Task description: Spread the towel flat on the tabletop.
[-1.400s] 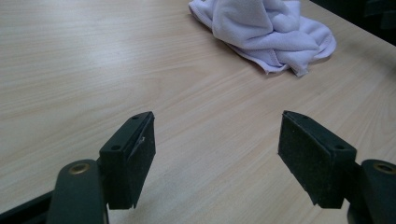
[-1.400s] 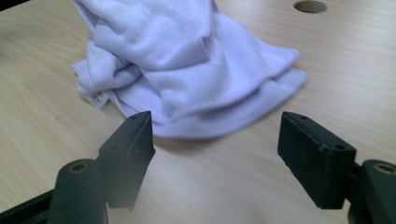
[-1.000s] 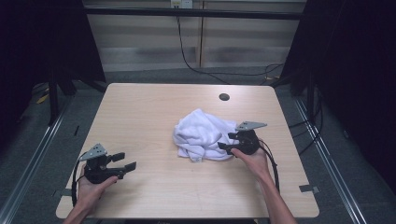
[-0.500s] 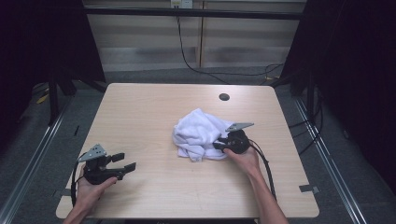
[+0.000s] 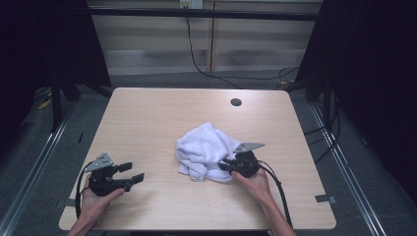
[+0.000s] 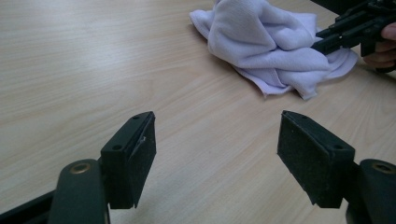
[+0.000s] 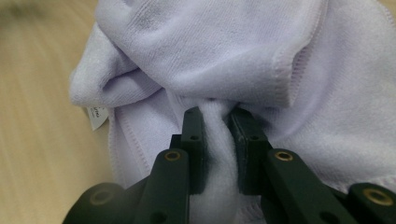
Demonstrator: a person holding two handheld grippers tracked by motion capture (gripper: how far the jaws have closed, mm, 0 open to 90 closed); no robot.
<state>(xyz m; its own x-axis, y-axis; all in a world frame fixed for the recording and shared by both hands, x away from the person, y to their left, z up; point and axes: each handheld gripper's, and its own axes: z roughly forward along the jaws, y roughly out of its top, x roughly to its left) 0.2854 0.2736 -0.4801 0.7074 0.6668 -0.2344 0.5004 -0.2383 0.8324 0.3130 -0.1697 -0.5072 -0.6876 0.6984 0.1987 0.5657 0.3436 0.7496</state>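
A crumpled white towel [image 5: 204, 147] lies right of the table's middle. My right gripper [image 5: 223, 166] is pressed into its near right edge. In the right gripper view its jaws have just been closing, and the right gripper [image 7: 217, 116] now pinches a fold of the towel [image 7: 210, 51] between its pads. At the front left, my left gripper [image 5: 133, 172] rests low over the wood, open. In the left gripper view, the left gripper [image 6: 217, 144] has only bare table between its pads, with the towel [image 6: 266, 42] and the right gripper [image 6: 327, 39] farther off.
The light wooden table [image 5: 147, 118] has a round cable hole [image 5: 236, 102] near its far edge. A small label [image 7: 95, 116] hangs from the towel's hem. Cables trail from both grippers toward the front edge. Dark floor and metal rails surround the table.
My right gripper has moved left and down into the towel's edge and closed its jaws on a fold. The left gripper has stayed where it was.
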